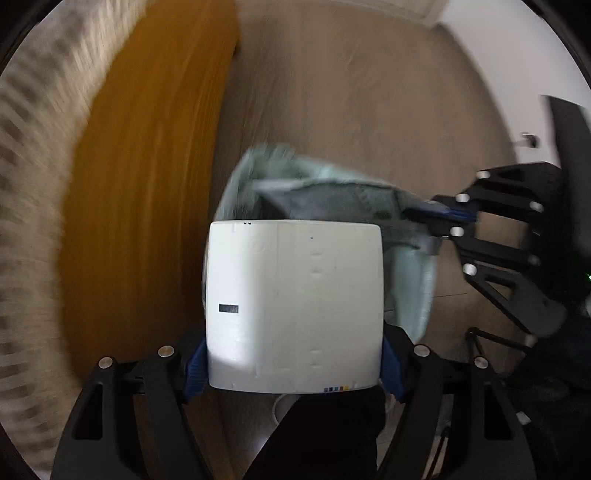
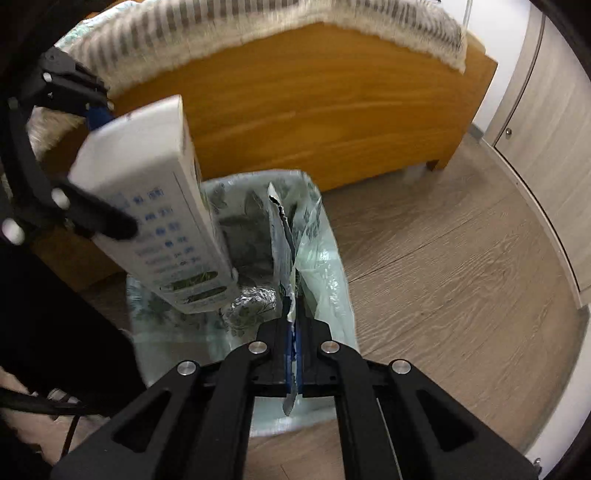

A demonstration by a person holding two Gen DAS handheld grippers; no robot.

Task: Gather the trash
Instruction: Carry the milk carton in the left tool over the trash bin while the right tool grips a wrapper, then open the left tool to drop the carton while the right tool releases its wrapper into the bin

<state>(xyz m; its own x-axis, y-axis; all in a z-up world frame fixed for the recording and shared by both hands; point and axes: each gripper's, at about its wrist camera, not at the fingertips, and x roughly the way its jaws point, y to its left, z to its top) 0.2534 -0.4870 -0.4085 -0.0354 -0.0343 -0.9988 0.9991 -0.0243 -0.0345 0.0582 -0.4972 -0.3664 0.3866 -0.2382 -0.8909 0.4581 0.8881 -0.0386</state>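
Blue pads [image 1: 197,369] of the left gripper [image 1: 293,365] clamp a white carton [image 1: 293,306] by its 2 sides, holding it directly over the mouth of a pale green trash bag [image 1: 413,284]. Seen from the right wrist, the right gripper [image 2: 293,354] is pinched tight on a torn foil wrapper [image 2: 282,236] that stands up along the bag's [image 2: 328,280] rim. Crumpled foil [image 2: 251,306] lies inside. Beyond, on the wood-look floor [image 2: 461,266], stands an orange-brown wooden bed frame [image 2: 314,110] topped by a striped fringed blanket [image 2: 229,22].
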